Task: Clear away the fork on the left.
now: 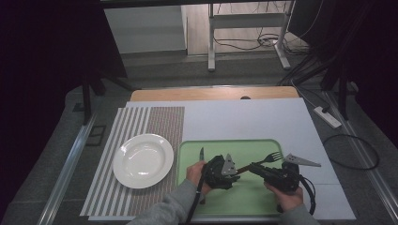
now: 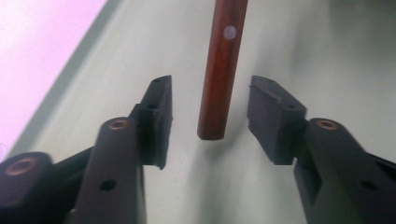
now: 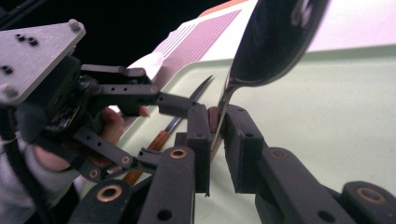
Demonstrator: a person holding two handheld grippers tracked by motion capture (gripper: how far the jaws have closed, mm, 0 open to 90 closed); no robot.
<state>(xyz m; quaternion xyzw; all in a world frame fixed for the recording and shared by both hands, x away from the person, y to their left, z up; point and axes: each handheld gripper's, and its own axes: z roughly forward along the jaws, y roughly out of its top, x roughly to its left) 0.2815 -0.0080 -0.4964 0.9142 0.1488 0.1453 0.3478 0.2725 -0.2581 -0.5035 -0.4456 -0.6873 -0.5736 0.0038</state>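
- The right claw is clamping the fork at its metal neck, holding it lifted over the green tray on the desk.
- The left claw is standing half open, its pads clear of the fork's wooden handle end; the hand-over between claws is being completed.
- A knife is lying on the tray's left side.
- Next, judging by the layout, the fork is being readied for placing beside the white plate on the striped placemat, which calls for a steady carry.
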